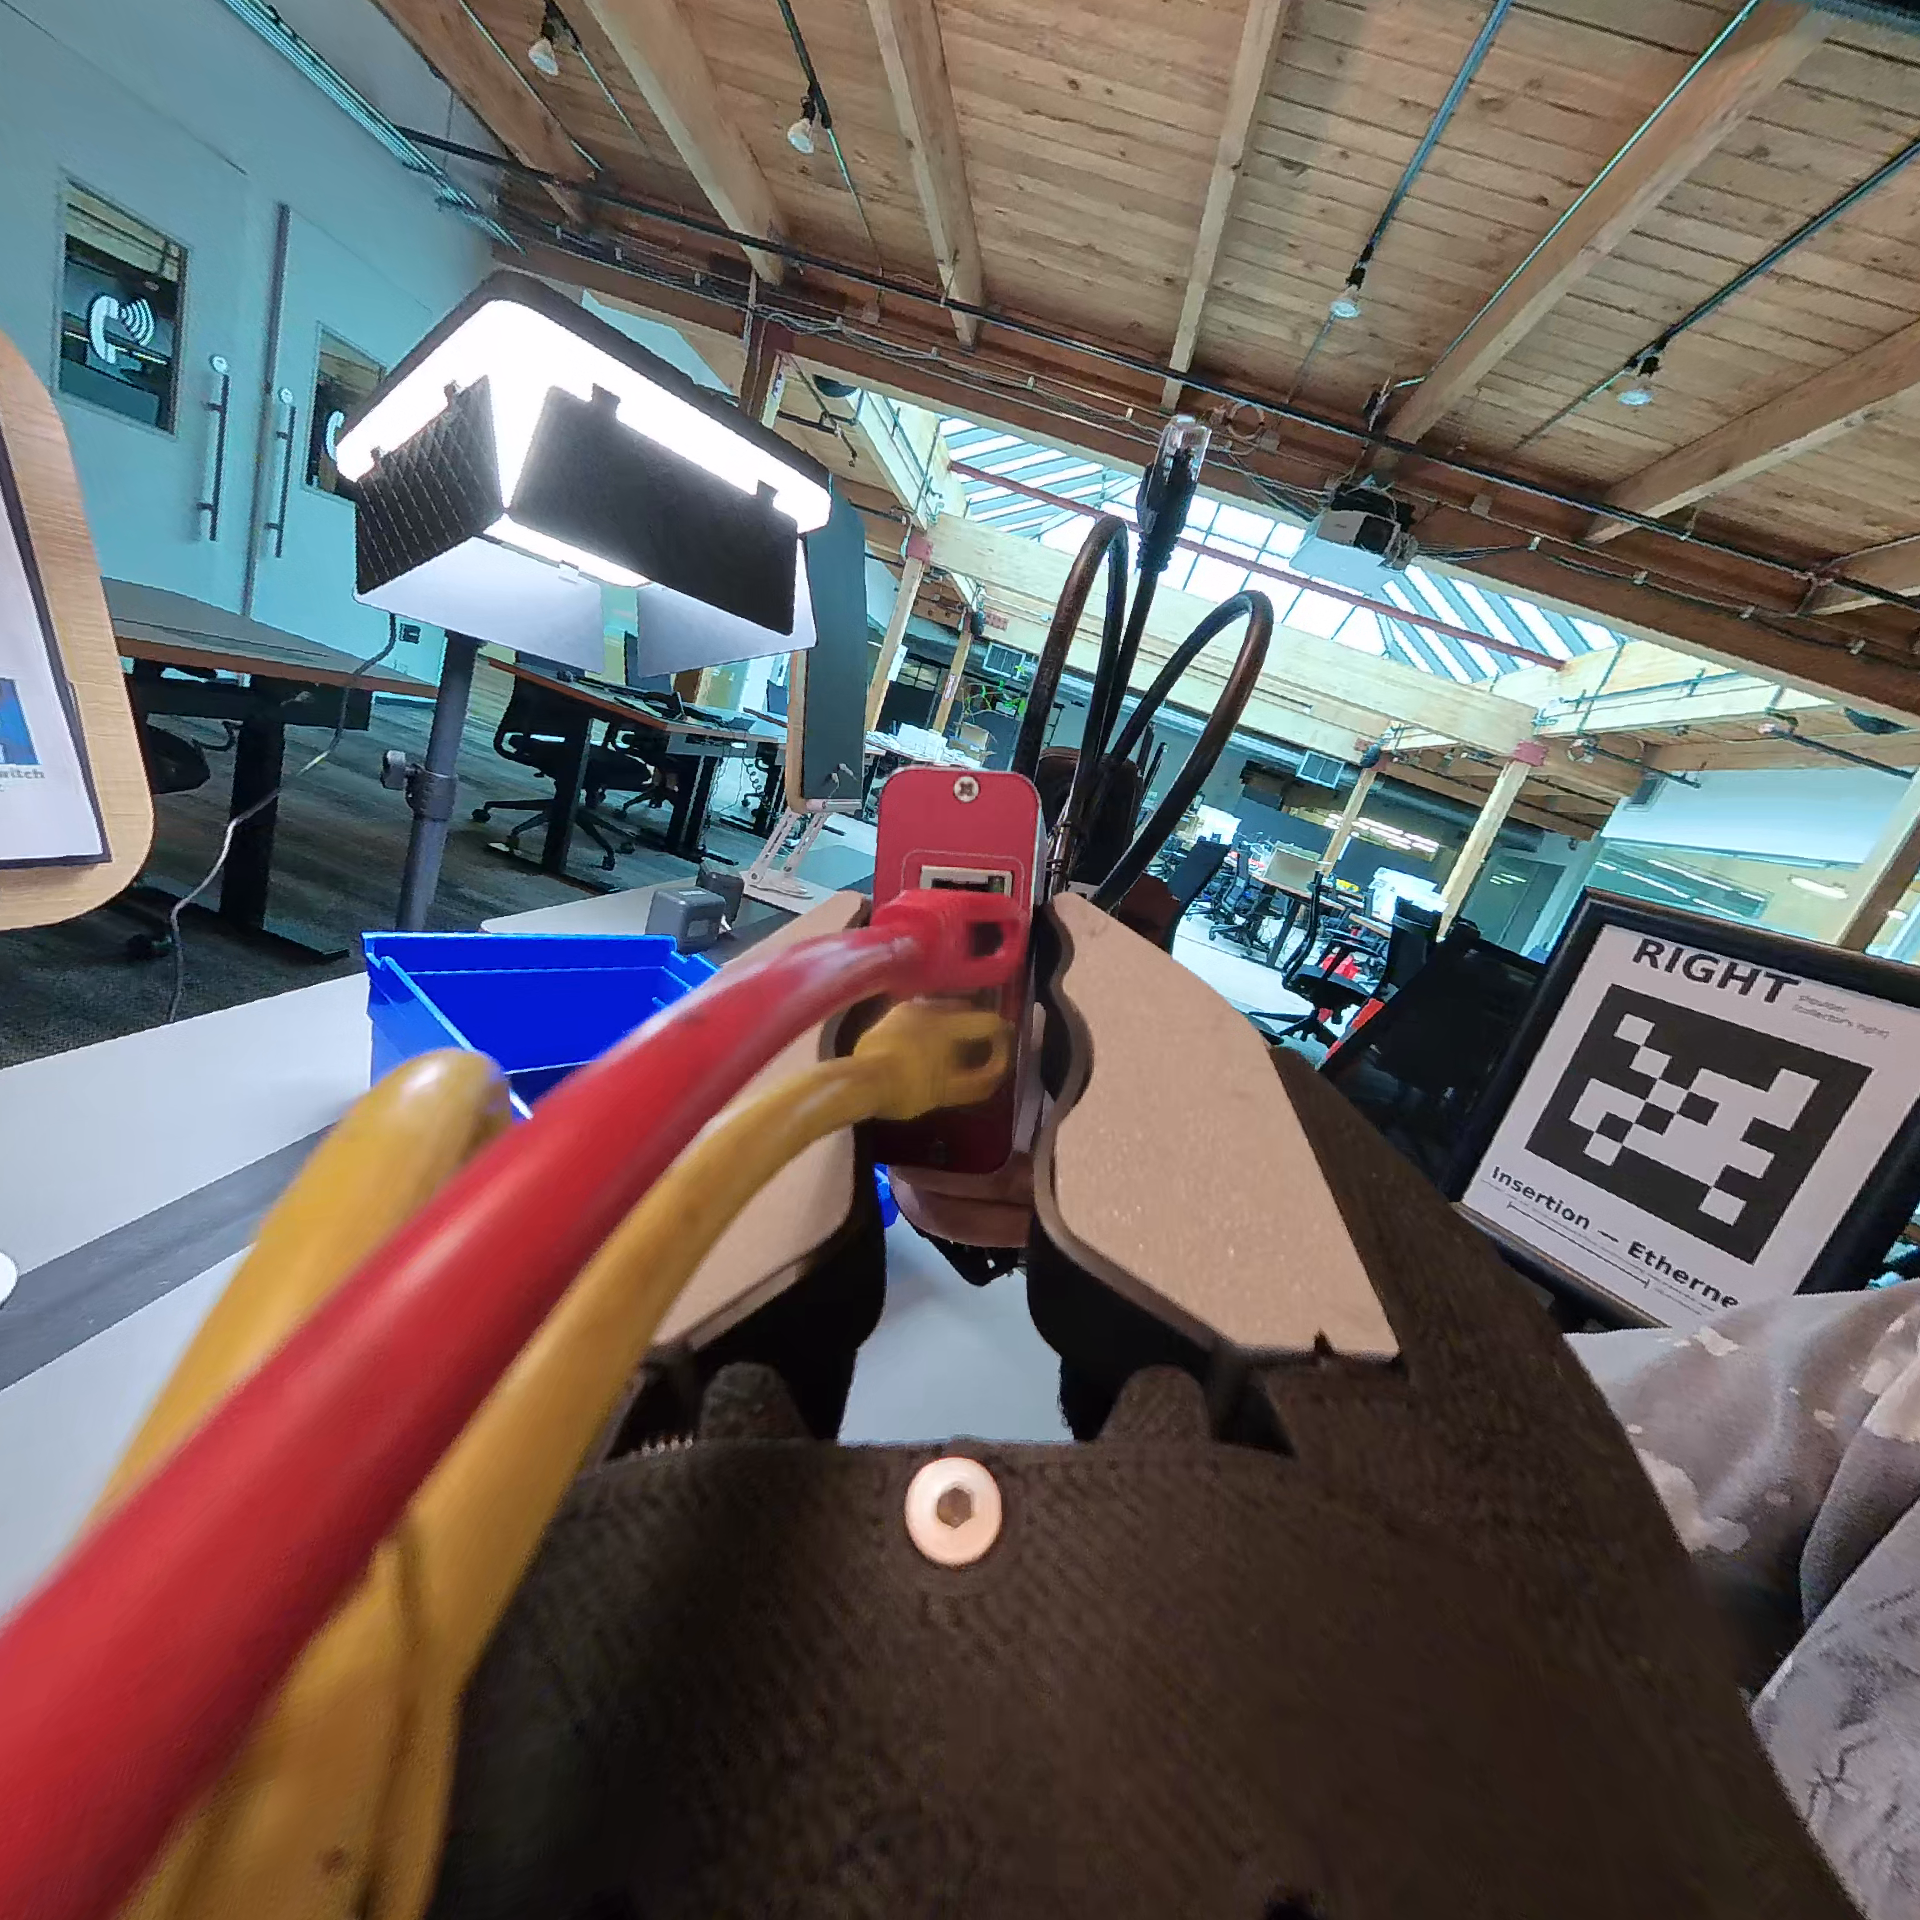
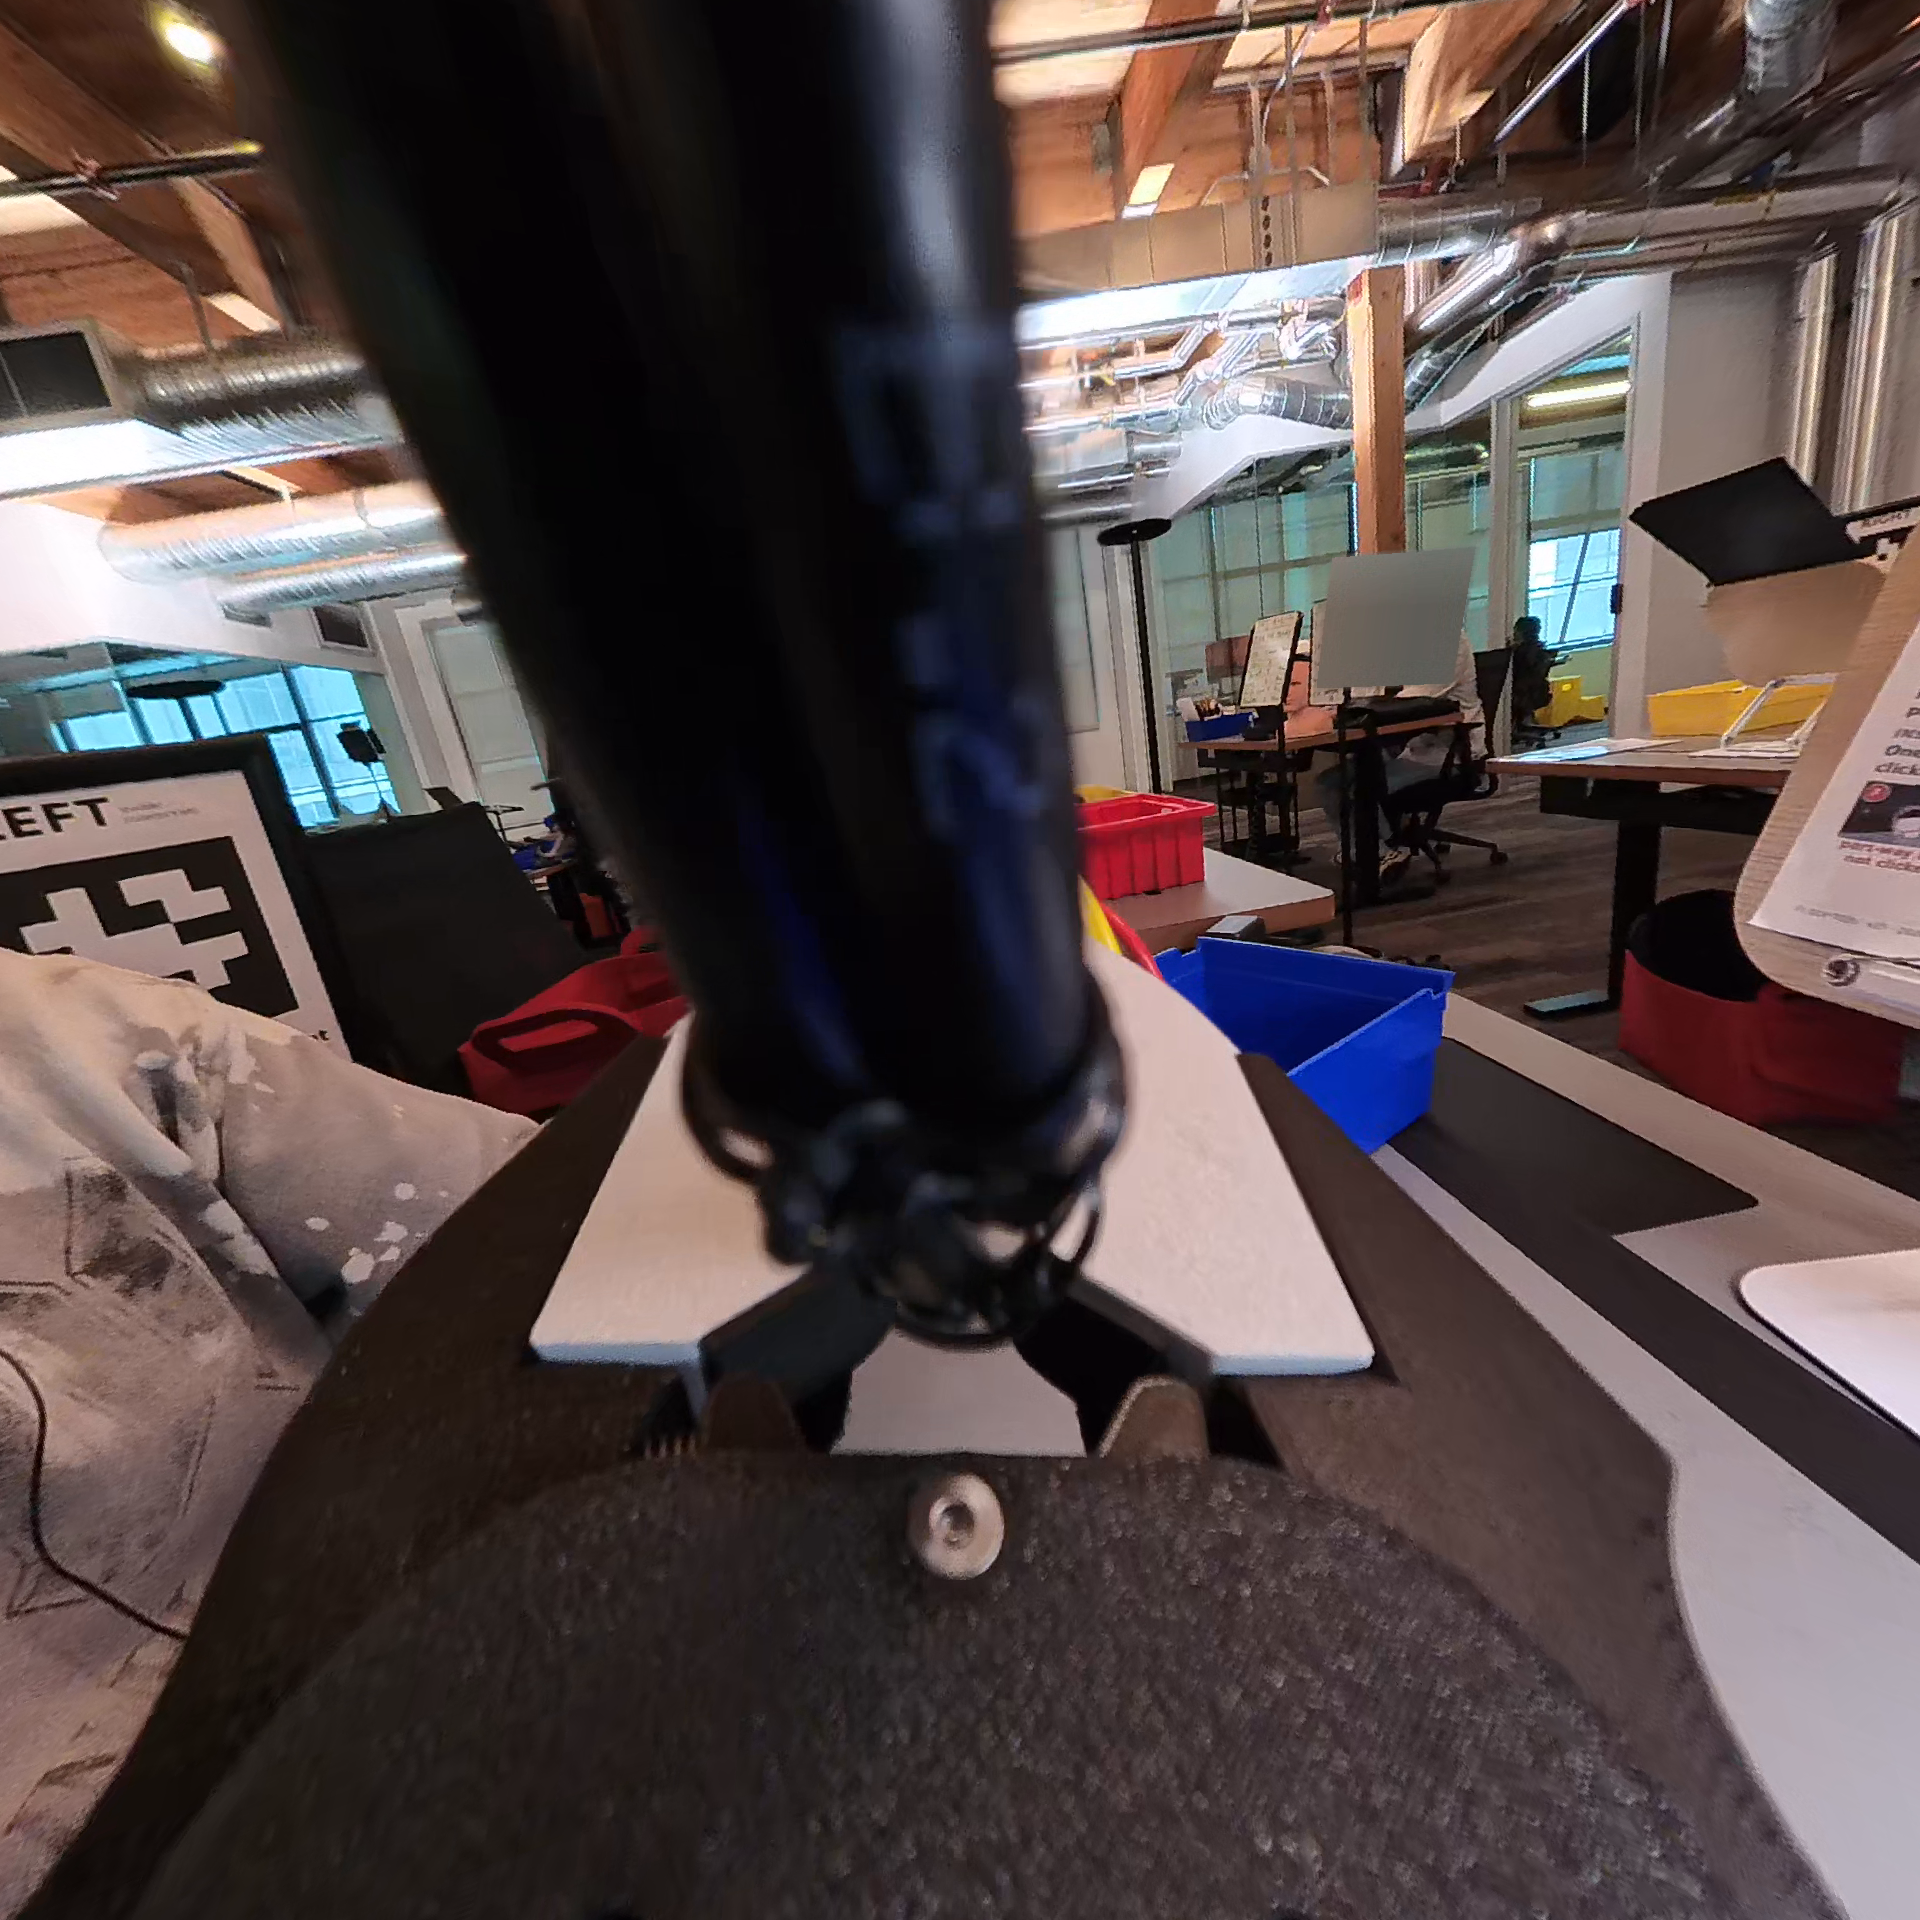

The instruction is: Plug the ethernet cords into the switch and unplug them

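My left gripper (image 1: 954, 930) is shut on a small red switch (image 1: 956, 821) and holds it upright above the table. A red cord (image 1: 623, 1122) and a yellow cord (image 1: 748, 1132) are plugged into its front ports, the red above the yellow, and both trail toward the camera. A black cord (image 1: 1174, 468) loops up behind the switch with its clear plug free in the air. In the right wrist view my right gripper (image 2: 904, 1049) is shut on a blurred bundle of black cord (image 2: 790, 623) that hides its fingertips.
A blue bin (image 1: 520, 987) stands on the white table (image 1: 156, 1122) behind the switch and also shows in the right wrist view (image 2: 1320, 1018). A lit studio lamp (image 1: 582, 468) stands at the left. Framed marker signs (image 1: 1704, 1112) (image 2: 135, 894) and a person's grey sleeve (image 2: 156, 1195) are close by.
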Action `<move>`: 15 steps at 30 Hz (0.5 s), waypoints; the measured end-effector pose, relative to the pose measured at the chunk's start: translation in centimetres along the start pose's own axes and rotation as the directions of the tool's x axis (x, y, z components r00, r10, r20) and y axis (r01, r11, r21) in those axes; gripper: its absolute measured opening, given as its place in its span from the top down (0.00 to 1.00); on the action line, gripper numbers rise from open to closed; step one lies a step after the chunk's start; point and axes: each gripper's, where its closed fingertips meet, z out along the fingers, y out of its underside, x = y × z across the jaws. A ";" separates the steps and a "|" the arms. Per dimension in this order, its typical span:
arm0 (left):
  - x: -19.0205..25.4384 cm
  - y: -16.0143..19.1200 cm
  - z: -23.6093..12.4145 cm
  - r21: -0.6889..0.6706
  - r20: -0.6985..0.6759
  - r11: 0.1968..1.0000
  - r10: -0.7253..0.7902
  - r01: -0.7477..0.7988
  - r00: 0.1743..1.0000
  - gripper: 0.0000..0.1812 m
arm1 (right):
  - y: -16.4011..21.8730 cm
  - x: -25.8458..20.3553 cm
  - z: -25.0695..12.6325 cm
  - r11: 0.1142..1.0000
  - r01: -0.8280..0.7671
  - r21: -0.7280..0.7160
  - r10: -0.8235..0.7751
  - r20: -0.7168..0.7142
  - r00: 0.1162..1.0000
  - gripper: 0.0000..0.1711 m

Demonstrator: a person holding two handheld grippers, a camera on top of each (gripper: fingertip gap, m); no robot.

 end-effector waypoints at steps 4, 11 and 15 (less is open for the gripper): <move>0.0 -0.1 -0.1 0.000 -0.003 1.000 -0.009 0.009 1.000 0.84 | 0.0 0.0 -0.1 1.000 0.009 -0.006 -0.009 0.001 1.000 0.48; 1.0 -0.4 -0.2 0.010 -0.077 0.999 0.048 -0.047 0.996 0.82 | -0.4 -0.8 0.1 0.999 0.045 0.017 -0.045 0.014 0.999 0.93; 2.3 -0.5 -0.7 0.004 -0.172 0.990 0.137 -0.138 0.976 0.78 | -0.5 -1.8 0.5 0.998 0.065 0.007 -0.065 0.041 0.997 0.93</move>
